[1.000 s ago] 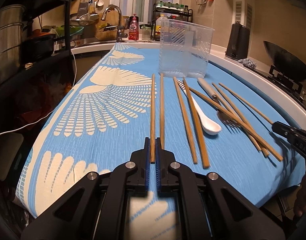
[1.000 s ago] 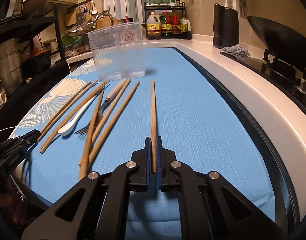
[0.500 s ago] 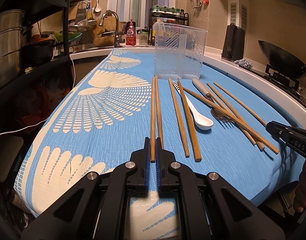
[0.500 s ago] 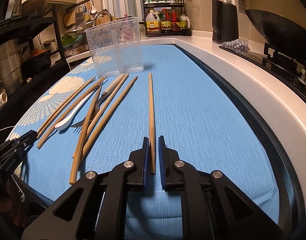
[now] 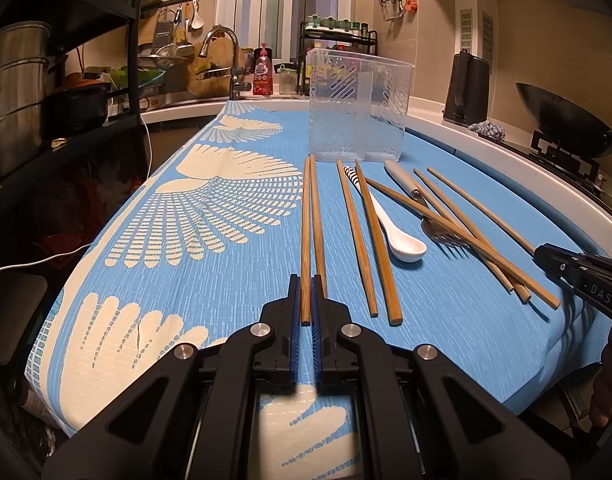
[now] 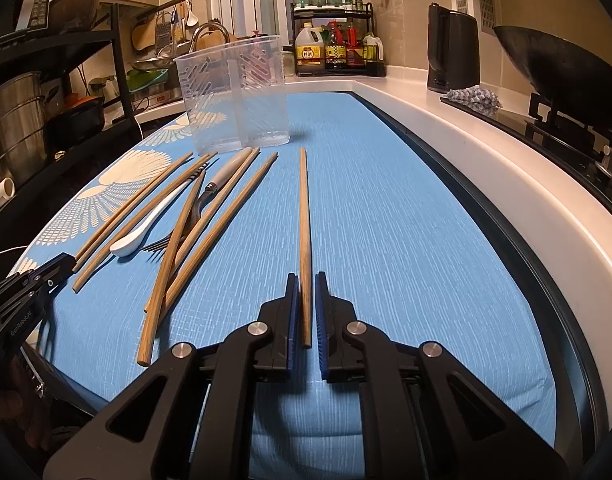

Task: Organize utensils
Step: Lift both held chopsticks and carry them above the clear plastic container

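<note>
While the left gripper [image 5: 306,309] is clenched on the near end of a chopstick [image 5: 305,240], its mate [image 5: 317,220] lies touching alongside, so this looks like pairing by lifting one stick at a time; the right gripper [image 6: 306,309] straddles a lone chopstick [image 6: 304,220] that lies flat and apart from the rest, its jaws have just been closing, yet a sliver of gap shows at one pad, so the hold seems not yet firm. Both sticks point straight away towards the bin [image 5: 358,112], likely to go in end first. Between the two grippers lie more chopsticks, some crossed over a fork [image 5: 442,232], and a white spoon [image 5: 402,244]; nothing stands in the clear, two-part bin yet. All rests on a blue cloth [image 5: 185,240] with pale feather prints; beyond are a tap [image 5: 221,52], a kettle [image 5: 466,88] and a wok [image 5: 566,120].
</note>
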A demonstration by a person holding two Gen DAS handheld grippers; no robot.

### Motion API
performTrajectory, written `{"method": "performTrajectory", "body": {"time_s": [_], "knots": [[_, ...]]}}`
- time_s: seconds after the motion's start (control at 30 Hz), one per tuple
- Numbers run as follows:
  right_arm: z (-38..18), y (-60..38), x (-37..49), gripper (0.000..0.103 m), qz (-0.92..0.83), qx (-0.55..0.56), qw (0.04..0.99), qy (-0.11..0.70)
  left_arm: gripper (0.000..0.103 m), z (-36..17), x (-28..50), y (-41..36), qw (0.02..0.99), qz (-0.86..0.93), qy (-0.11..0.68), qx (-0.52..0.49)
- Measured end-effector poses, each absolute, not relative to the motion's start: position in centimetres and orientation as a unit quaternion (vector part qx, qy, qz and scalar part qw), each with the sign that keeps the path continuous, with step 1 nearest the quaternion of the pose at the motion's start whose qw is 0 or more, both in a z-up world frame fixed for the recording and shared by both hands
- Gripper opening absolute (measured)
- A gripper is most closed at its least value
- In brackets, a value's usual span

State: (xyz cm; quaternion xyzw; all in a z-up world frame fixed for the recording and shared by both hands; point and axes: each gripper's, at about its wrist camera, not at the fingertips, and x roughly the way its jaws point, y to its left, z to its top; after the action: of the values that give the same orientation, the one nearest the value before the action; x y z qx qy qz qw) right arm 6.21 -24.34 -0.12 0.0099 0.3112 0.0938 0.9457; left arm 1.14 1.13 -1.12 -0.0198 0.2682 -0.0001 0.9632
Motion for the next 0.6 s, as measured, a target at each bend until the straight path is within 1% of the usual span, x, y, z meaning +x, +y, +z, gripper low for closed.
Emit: {"method": "performTrajectory", "body": {"time_s": [0.07, 0.3, 0.43, 0.6], "knots": [[-0.1, -24.3, 6.2, 0.005, 0.095, 0.01, 0.945, 0.312, 0.005, -1.1, 1.2, 1.2, 0.962, -0.001, 0.271, -0.019], [0.6, -23.7, 5.8, 0.005, 0.093, -0.003, 0.951, 0.295, 0.005, 0.2, 0.5, 1.6, 0.967, 0.002, 0.253, -0.017], [2.3, -23.9, 5.1, 0.005, 0.089, -0.001, 0.961, 0.263, 0.005, 1.7, 0.0, 1.7, 0.972, 0.0, 0.235, -0.018], [4.5, -24.2, 5.1, 0.005, 0.089, 0.002, 0.966, 0.244, 0.005, 4.1, -0.4, 1.7, 0.978, -0.005, 0.207, -0.012]]}}
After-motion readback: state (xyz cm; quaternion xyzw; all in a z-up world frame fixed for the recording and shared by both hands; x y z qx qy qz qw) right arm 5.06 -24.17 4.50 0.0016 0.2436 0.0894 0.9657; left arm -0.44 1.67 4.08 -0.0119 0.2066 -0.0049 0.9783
